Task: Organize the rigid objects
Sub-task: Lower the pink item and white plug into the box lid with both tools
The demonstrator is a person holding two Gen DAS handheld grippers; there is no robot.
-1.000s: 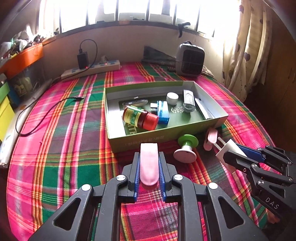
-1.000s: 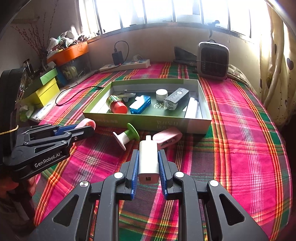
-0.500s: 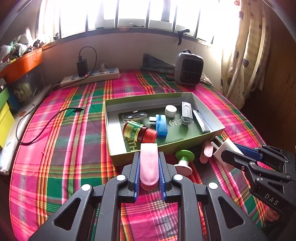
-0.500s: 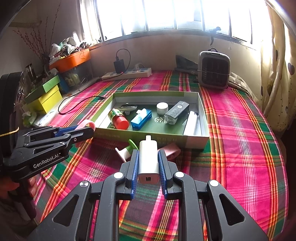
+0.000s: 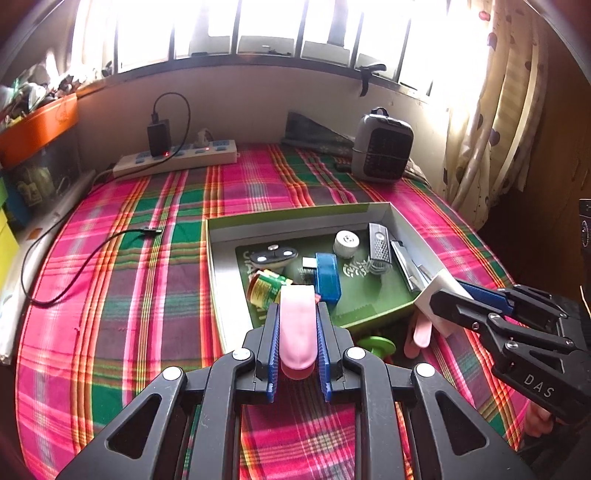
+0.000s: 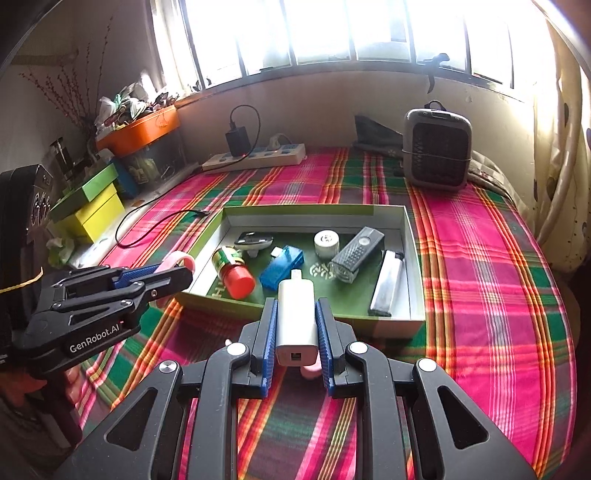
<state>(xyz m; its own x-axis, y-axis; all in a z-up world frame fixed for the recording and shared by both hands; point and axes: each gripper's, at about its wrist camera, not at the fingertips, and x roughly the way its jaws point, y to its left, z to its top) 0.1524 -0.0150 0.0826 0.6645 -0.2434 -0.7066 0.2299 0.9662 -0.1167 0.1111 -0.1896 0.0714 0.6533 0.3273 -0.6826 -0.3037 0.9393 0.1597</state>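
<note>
Both my hands have risen since a second ago, so the green box [image 6: 413, 321] now sits lower in view. My left gripper [image 5: 297, 295] is clamped on a pink clip [image 5: 296, 332], hanging over the box's near wall. My right gripper [image 6: 295, 312] squeezes a white USB charger [image 6: 296, 317] above that same wall. The box rests on a plaid cloth [image 6: 498, 295], below a bright window [image 6: 351, 29].

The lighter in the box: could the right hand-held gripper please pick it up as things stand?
Probably not yet: the right hand-held gripper is shut on a white charger. The lighter itself lies uncovered.
</note>
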